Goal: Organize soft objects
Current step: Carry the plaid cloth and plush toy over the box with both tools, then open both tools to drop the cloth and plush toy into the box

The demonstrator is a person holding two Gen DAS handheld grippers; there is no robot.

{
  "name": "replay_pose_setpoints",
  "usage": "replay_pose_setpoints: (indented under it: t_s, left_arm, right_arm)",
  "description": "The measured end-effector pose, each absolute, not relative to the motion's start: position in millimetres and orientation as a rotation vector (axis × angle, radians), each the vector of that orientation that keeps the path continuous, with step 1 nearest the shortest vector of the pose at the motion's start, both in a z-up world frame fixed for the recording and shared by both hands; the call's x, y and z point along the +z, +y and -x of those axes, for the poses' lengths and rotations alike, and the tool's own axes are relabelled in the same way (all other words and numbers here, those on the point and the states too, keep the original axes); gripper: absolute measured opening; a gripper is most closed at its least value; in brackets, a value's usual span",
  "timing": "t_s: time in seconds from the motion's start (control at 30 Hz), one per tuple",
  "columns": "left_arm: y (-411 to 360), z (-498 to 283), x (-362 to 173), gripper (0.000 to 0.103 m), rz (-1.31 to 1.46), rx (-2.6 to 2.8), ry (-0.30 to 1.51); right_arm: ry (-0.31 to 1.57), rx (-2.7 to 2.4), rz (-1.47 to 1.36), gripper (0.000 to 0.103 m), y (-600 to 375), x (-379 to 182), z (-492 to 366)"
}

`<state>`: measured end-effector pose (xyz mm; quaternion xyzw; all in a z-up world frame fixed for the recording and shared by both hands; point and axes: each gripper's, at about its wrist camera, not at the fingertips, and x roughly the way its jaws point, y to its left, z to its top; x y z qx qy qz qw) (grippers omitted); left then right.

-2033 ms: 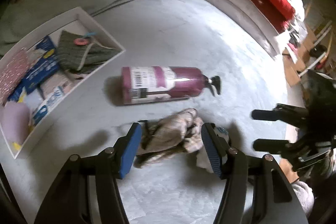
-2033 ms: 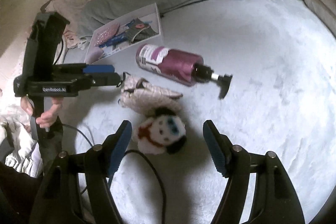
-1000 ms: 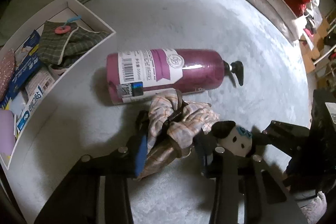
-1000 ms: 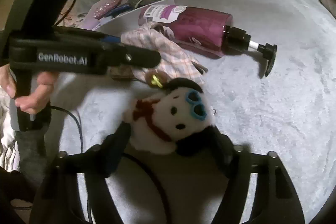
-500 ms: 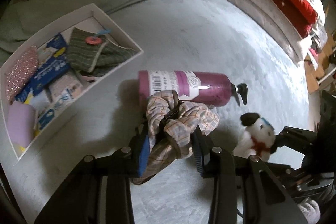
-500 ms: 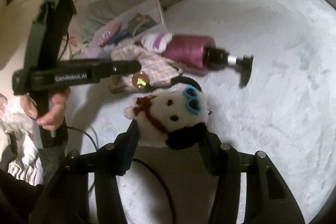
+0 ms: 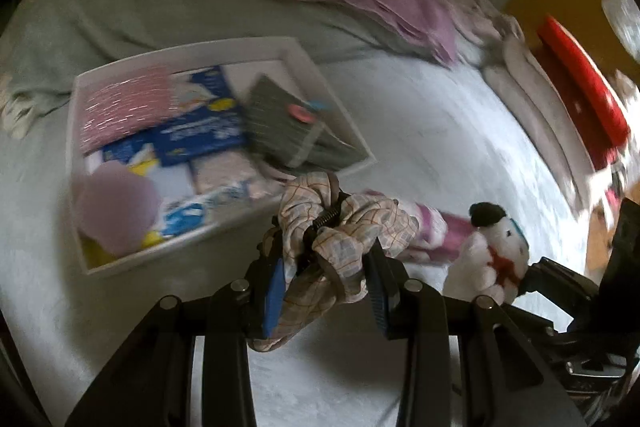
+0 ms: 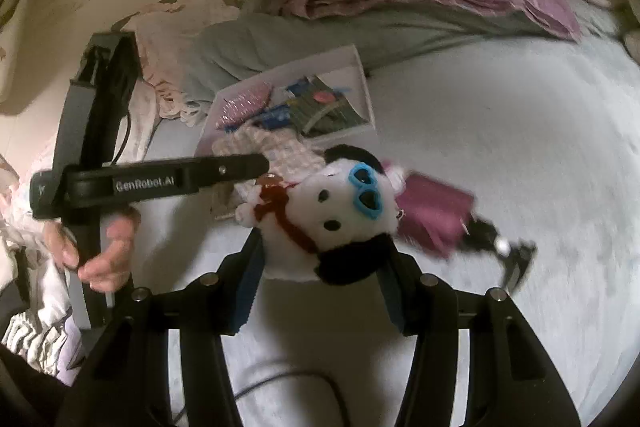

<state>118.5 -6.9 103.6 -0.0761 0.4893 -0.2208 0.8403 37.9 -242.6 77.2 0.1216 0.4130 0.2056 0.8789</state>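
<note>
Now your left gripper (image 7: 326,277) is closed on the checked cloth (image 7: 340,227) at lower centre, and your right gripper (image 8: 320,281) clamps the plush dog (image 8: 340,211).

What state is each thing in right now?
Left gripper: shut on plaid cloth.
Plaid cloth: bunched, lifted.
Right gripper: shut on plush toy.
Plush toy: held, lifted.
Pump bottle: lying on its side.
White tray: open, holding items.
</note>
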Motion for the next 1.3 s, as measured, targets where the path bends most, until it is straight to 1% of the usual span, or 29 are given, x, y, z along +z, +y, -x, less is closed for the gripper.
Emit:
replay_pose_setpoints:
  t_s: [0.13,0.3,0.47,0.57,0.83,1.0,1.1,1.2,1.23,1.27,1.3]
  left_arm:
    - [23.7,-120.3,107.1,0.035,0.265,-0.408,0.984]
    - [50.4,-121.4,110.0,0.035,0.323,-0.329,0.933]
    - [73.3,-126.4,107.6,0.035,0.376,-0.249,0.886]
    - [85.3,-134.5,100.1,0.035,0.462,-0.238,0.857]
    - [78.0,-154.9,87.6,0.035,0.517,-0.206,0.778]
    - [62.8,-182.6,89.8,0.035,0.445,-0.179,0.771]
    - [53.3,-189.6,79.7,0.032,0.444,-0.203,0.813]
    - [44.9,-192.1,75.3,0.033,0.421,-0.205,0.829]
    - [43.6,-191.6,75.6,0.034,0.409,-0.204,0.83]
    - [42.4,-190.4,76.5,0.04,0.402,-0.2,0.826]
    - [43.4,-189.9,77.3,0.044,0.409,-0.2,0.827]
  right_arm:
    - [0.848,0.454,-0.264,0.055,-226.7,85.9,-60.6]
    - [0.843,0.491,-0.272,0.055,-204.9,92.3,-87.5]
    - [0.851,0.505,-0.288,0.055,-186.0,95.6,-118.1]
    - [0.842,0.466,-0.314,0.055,-185.0,97.8,-140.3]
    - [0.812,0.384,-0.391,0.055,-170.0,92.5,-210.4]
    - [0.835,0.367,-0.433,0.056,-161.2,62.0,-246.6]
    - [0.811,0.36,-0.481,0.058,-168.4,41.5,-254.0]
    - [0.801,0.362,-0.536,0.061,-177.5,30.9,-261.4]
    - [0.785,0.362,-0.541,0.065,-178.6,33.5,-262.4]
    - [0.758,0.364,-0.537,0.068,-179.0,36.8,-261.2]
    - [0.723,0.365,-0.531,0.078,-180.3,40.5,-258.2]
